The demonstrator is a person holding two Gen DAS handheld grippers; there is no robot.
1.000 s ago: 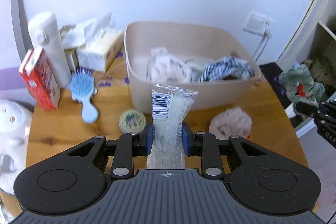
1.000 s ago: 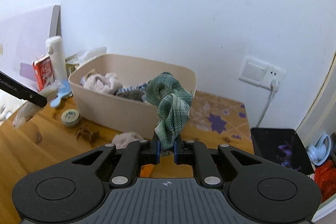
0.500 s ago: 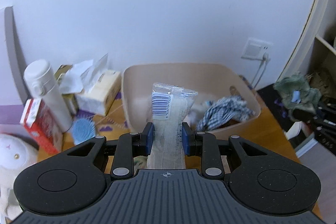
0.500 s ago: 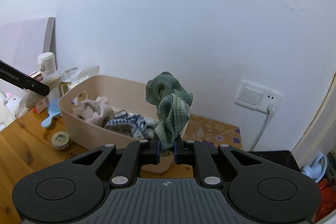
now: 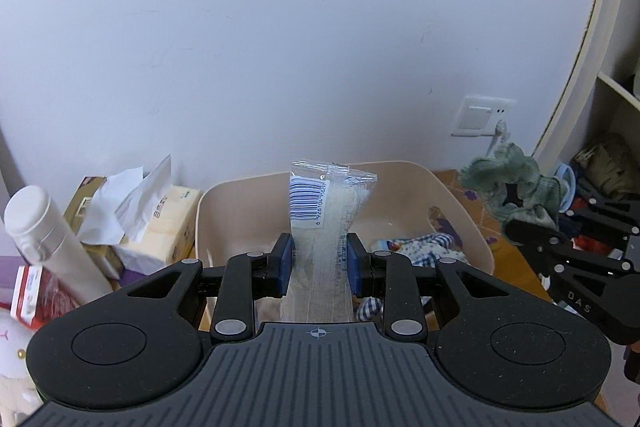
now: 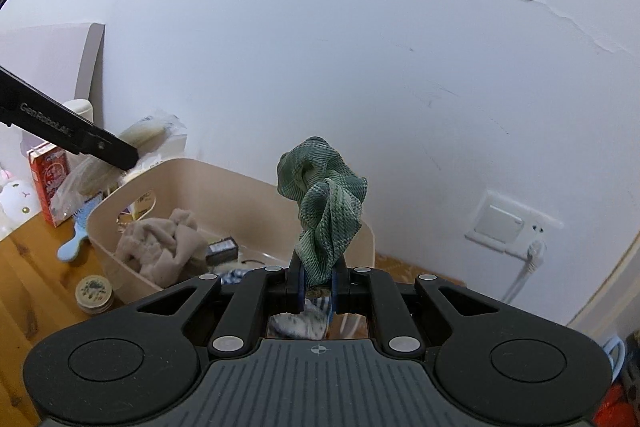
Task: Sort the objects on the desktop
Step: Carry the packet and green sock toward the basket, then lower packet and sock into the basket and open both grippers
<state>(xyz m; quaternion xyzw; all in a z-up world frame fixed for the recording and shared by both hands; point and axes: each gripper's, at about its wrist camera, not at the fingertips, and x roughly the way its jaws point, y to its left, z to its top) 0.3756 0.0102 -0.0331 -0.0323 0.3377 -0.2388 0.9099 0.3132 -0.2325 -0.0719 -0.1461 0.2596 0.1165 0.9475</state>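
Both loaded tongs [image 5: 319,264] higher, over bin [image 5: 460,211]

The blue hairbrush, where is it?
In the right wrist view the blue hairbrush lies on the wooden table at the left, between the red carton and the beige bin.

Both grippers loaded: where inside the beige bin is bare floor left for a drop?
Bare floor shows at the beige bin's far wall, behind the small black box. The pink cloth fills its left end; checked cloth crowds the near right. Outside left, tissue pack and bottle crowd.

right tool [image 6: 318,285] clamping green cloth [image 6: 324,203], beige bin [image 6: 224,183]
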